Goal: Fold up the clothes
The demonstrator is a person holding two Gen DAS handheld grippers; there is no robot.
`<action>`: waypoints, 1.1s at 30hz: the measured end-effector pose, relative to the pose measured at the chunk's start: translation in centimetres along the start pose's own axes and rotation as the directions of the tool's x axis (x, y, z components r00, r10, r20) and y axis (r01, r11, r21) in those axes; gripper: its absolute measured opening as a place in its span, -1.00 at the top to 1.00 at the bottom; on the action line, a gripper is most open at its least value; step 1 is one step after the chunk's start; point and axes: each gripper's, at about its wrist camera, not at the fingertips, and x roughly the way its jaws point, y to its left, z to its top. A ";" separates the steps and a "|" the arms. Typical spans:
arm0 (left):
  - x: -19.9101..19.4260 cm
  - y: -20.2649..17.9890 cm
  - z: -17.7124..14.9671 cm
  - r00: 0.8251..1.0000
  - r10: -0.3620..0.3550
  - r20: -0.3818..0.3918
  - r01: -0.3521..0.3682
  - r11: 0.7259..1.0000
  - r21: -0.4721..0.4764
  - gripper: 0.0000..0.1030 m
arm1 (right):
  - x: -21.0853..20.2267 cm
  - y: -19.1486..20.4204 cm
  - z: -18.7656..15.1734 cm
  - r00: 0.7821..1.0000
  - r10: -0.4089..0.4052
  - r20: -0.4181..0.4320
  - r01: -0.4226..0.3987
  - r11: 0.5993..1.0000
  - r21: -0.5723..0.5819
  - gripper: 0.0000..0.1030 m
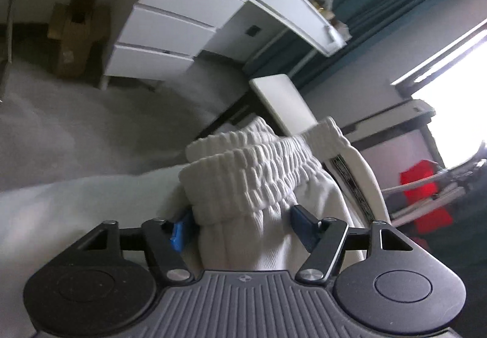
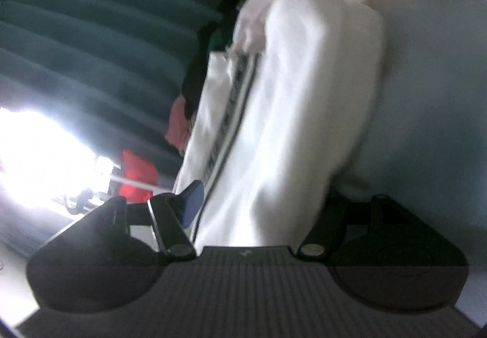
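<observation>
White drawers (image 1: 158,33) are seen at 11 o'clock. White trousers (image 1: 258,173) are gripped at the waistband by the left gripper (image 1: 240,225); the right gripper (image 2: 261,204) is clamped on them too.

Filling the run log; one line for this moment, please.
left gripper: shut on white elastic-waist trousers | right gripper: gripping same trousers

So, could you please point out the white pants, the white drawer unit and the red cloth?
white pants (image 1: 252,173): left wrist view, on the gathered elastic waistband.
white drawer unit (image 1: 170,24): left wrist view, on the middle drawer front.
red cloth (image 1: 421,182): left wrist view, on its upper part.
</observation>
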 end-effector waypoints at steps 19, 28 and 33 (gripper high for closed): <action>-11.2 0.5 3.5 0.997 -0.070 -0.021 0.071 0.996 0.048 0.68 | -7.9 2.5 0.8 0.999 -0.033 -0.032 0.033 0.999 -0.011 0.75; -22.1 5.3 3.6 0.995 -0.052 -0.089 0.061 0.993 0.097 0.68 | -16.2 -2.7 2.4 0.992 -0.088 -0.091 0.097 0.990 0.103 0.75; -23.6 8.6 1.4 0.996 -0.007 -0.091 0.022 0.987 0.159 0.62 | -15.7 -6.3 2.9 0.982 -0.112 -0.151 0.139 0.974 0.181 0.71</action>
